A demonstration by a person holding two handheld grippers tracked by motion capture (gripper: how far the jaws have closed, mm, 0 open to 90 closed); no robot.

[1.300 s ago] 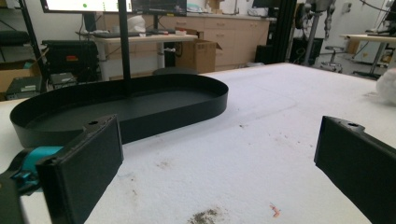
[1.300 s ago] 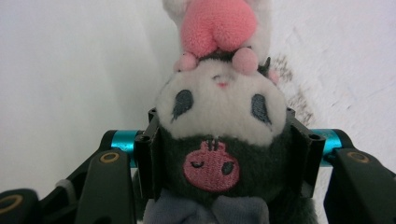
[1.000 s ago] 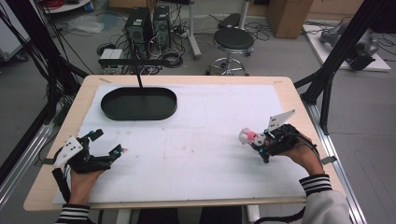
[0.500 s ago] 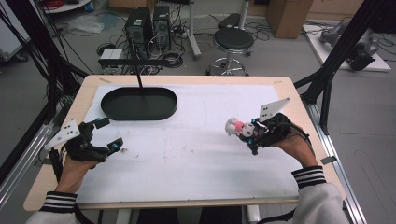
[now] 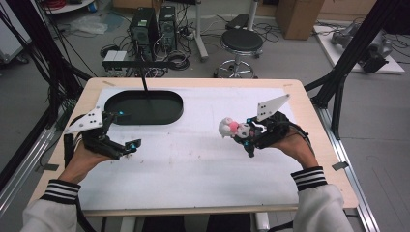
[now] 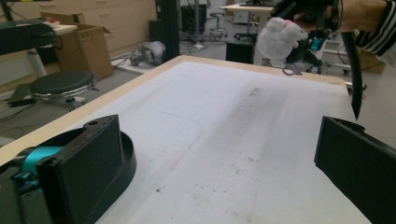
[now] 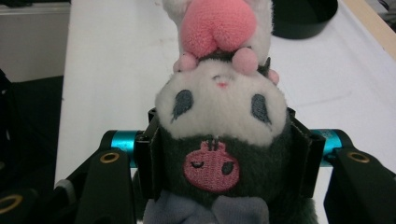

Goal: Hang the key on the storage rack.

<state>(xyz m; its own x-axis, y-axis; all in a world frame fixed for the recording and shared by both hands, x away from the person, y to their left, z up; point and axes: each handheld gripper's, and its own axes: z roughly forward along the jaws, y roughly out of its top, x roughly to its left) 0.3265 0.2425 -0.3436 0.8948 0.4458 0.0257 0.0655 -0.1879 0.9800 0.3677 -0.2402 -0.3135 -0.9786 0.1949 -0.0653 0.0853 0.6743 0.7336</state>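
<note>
A small plush toy (image 5: 229, 127), white and dark grey with a pink heart, hangs above the table's right half. My right gripper (image 5: 245, 133) is shut on it, the jaws pressing the dark hood (image 7: 212, 161) from both sides, with the toy's face toward the camera. The same plush toy (image 6: 279, 38) appears far off in the left gripper view. My left gripper (image 5: 124, 130) is open at the left side of the table, nothing between its fingers (image 6: 84, 163). A black oval tray (image 5: 144, 107) lies at the back left, just beyond the left gripper.
The table (image 5: 193, 159) has a white mat with light scuffs and a wooden rim. A black stand pole (image 5: 143, 82) rises behind the tray. A stool (image 5: 241, 42), computer towers and cables stand on the floor beyond the far edge.
My right gripper has carried the plush toy leftward and toward the table's middle. My left gripper has lifted and moved forward toward the tray, its jaws still apart.
</note>
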